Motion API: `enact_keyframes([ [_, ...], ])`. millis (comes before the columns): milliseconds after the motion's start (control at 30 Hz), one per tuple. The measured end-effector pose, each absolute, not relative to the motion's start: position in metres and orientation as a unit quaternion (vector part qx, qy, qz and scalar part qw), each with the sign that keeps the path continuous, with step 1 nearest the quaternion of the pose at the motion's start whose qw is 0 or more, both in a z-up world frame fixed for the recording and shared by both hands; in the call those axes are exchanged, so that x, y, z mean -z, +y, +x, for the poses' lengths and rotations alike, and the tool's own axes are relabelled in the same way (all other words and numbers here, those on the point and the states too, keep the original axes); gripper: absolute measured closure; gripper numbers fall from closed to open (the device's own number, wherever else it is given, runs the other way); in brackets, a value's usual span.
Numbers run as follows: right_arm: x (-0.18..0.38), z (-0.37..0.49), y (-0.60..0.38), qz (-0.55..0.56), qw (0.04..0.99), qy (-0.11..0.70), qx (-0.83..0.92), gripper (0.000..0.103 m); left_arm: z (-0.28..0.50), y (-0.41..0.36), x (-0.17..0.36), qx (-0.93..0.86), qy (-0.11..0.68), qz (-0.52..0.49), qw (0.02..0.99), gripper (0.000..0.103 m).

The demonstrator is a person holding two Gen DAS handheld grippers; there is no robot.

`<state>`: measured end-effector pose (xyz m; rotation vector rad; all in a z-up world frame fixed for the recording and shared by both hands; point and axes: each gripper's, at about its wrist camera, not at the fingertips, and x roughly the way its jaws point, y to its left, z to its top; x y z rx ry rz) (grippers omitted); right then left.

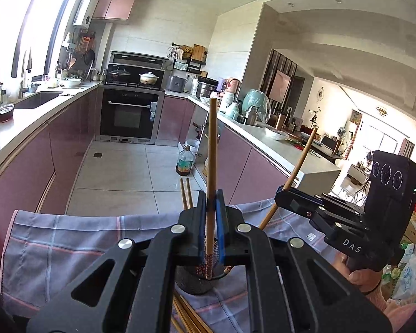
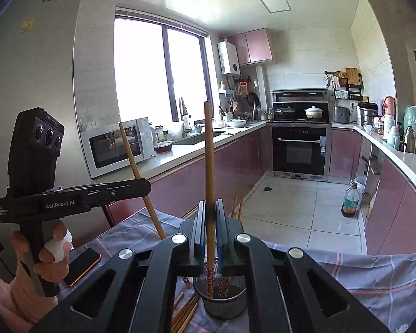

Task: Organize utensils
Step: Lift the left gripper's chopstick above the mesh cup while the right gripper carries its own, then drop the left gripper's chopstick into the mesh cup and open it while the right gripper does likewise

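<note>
I see a checked cloth [image 1: 69, 247] spread over the worktop, filling the lower part of both views from 8 to 4 o'clock. On it, at 6 o'clock just below my fingers, stands a dark mesh holder [image 2: 224, 302] with patterned chopstick ends already inside.

My left hand-held gripper [image 1: 211, 222] is closed tight on one wooden chopstick [image 1: 211, 166] — it stands nearly upright, its patterned lower end down in the holder. My right hand-held gripper [image 2: 209, 227] is likewise clamped on a second chopstick [image 2: 208, 161], also upright with its tip in the holder. In the left view that right gripper's chopstick leans toward 1 o'clock; in the right view the left one's leans toward 11.

Loose chopsticks [image 2: 184, 313] lie on the cloth just beside the holder at 7 o'clock, and two more tips [image 2: 237, 208] poke up past the fingers at 12. A phone [image 2: 83, 266] lies on the cloth at 8 o'clock.
</note>
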<state>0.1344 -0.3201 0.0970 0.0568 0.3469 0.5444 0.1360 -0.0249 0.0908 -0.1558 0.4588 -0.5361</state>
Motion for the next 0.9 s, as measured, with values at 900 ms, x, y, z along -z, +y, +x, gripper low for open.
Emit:
enact_keyframes([
  [900,-0.031,0.205,-0.3,0.011,0.911,0.331,-0.246,0.097,0.21,-0.074,-0.012,0.253,0.358,-0.002,0.899,0.096],
])
